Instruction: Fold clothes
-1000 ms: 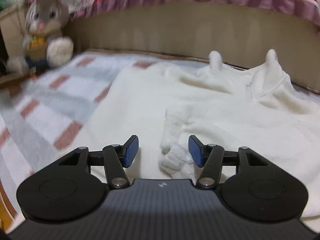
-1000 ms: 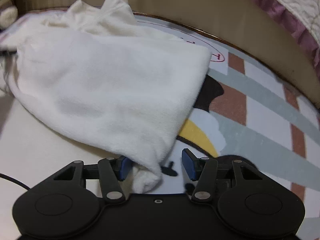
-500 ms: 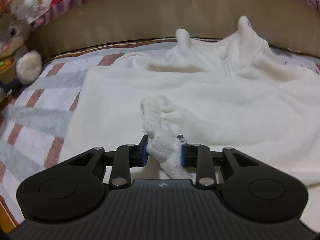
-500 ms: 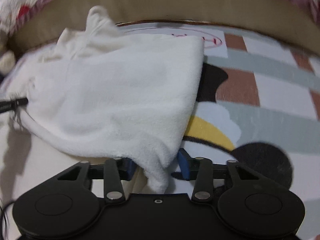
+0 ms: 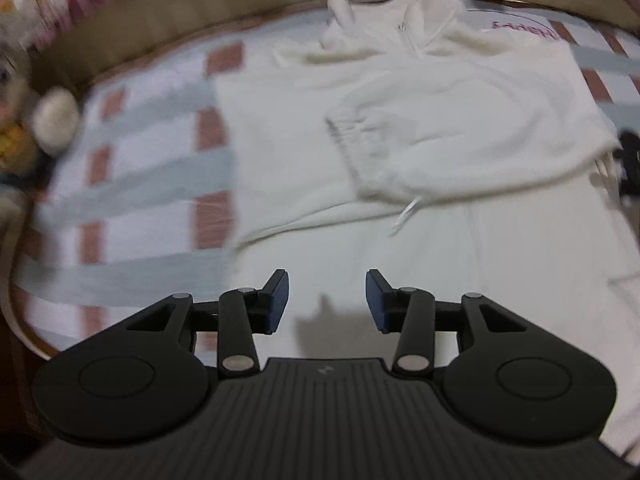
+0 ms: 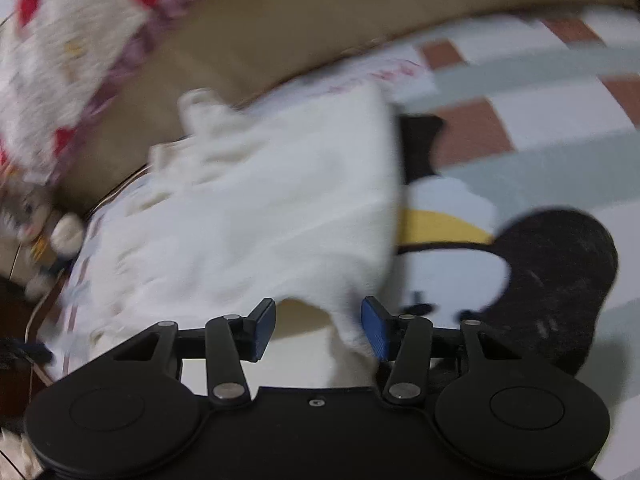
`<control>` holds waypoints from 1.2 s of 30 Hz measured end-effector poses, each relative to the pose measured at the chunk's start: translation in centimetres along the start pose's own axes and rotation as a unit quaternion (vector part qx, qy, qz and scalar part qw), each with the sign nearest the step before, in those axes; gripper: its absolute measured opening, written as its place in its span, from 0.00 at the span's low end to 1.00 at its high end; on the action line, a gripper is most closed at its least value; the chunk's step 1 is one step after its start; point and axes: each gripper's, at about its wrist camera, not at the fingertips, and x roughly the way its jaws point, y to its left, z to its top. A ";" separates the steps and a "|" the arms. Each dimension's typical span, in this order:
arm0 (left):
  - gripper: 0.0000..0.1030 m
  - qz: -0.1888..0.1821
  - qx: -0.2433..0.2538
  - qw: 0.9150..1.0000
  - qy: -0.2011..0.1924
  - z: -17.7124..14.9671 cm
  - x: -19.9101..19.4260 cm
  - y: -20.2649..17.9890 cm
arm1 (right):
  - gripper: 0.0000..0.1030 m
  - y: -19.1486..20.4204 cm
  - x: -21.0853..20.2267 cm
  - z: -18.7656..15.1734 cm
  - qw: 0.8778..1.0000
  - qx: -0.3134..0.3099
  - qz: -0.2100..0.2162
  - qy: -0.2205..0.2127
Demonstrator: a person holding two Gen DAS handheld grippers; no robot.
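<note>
Hovering above pale fleece, the left gripper (image 5: 327, 300) has its blue pads spread wide with nothing between them; only its shadow falls on the cloth below. The right gripper (image 6: 318, 330) is likewise spread apart, and a drooping corner of the white fleece garment (image 6: 256, 216) hangs down between its pads, lying against or just beside the right-hand pad without being pinched. The right wrist view is smeared, so whether cloth and pad actually touch cannot be told.

From the left wrist view the garment (image 5: 440, 128) lies spread on the bed, its collar end toward the headboard (image 5: 168, 12). One sleeve (image 5: 420, 148) is laid across the body, its gathered cuff pointing toward the middle, and a thin white cord trails from under it.

Beneath the garment is a blanket (image 5: 132, 184) with grey and rust-brown stripes; in the right wrist view it also shows a black, white and yellow cartoon figure (image 6: 500, 248) just beside the garment's edge. A plush toy (image 5: 36, 128) sits at the blanket's far left edge, blurred. A quilt (image 6: 60, 60) with red patches and purple trim hangs over the headboard.
</note>
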 end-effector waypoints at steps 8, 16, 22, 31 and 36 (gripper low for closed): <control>0.49 -0.062 0.015 0.995 0.071 -5.4 1.6 4.3 | 0.65 12.0 -5.1 -0.9 0.967 -0.144 0.201 0.052; 0.48 -0.149 0.143 0.978 -0.019 -9.7 -2.0 3.3 | 0.65 23.2 -6.9 -8.7 0.895 -0.374 0.185 0.156; 0.49 -0.201 0.236 0.950 -0.022 -14.2 -1.5 -0.2 | 0.63 26.1 -5.2 -17.2 0.824 -0.465 0.193 0.261; 0.50 -0.243 0.289 0.926 -0.018 -19.5 0.5 -3.0 | 0.64 26.0 -2.6 -25.5 0.737 -0.602 0.082 0.297; 0.51 -0.262 0.266 0.927 -0.043 -20.4 0.8 -3.4 | 0.65 26.6 -2.1 -29.1 0.698 -0.658 0.090 0.269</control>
